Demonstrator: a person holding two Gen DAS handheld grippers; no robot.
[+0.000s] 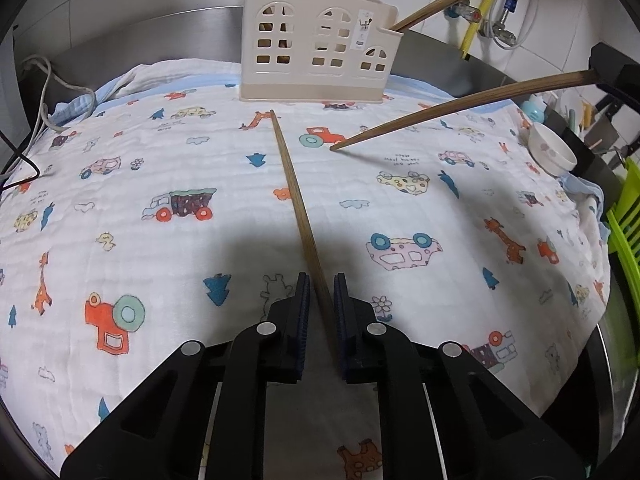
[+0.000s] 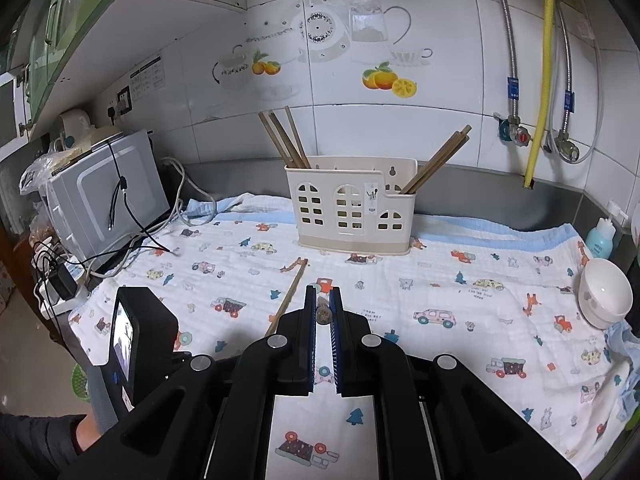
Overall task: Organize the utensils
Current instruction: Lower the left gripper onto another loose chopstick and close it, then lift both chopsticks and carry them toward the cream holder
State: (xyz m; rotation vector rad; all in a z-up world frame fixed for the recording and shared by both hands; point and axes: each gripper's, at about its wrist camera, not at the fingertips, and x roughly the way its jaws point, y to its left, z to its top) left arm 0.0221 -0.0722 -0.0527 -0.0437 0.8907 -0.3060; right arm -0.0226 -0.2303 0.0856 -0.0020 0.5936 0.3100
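A cream utensil holder (image 1: 318, 46) with window cut-outs stands at the back of the printed cloth and holds several wooden chopsticks; it also shows in the right wrist view (image 2: 352, 208). My left gripper (image 1: 322, 282) is low over the cloth, its jaws a little apart around a chopstick (image 1: 294, 194) that lies on the cloth pointing at the holder. My right gripper (image 2: 323, 294) is shut on another chopstick (image 2: 323, 314), seen end-on. In the left wrist view that chopstick (image 1: 460, 104) slants down from the right, its tip touching the cloth.
A white bowl (image 2: 604, 294) and a blue bottle (image 2: 602, 238) sit at the right edge. A microwave (image 2: 104, 204) with cables stands at the left. A green rack (image 1: 628, 216) is at the far right. Hoses and valves (image 2: 520, 132) hang on the tiled wall.
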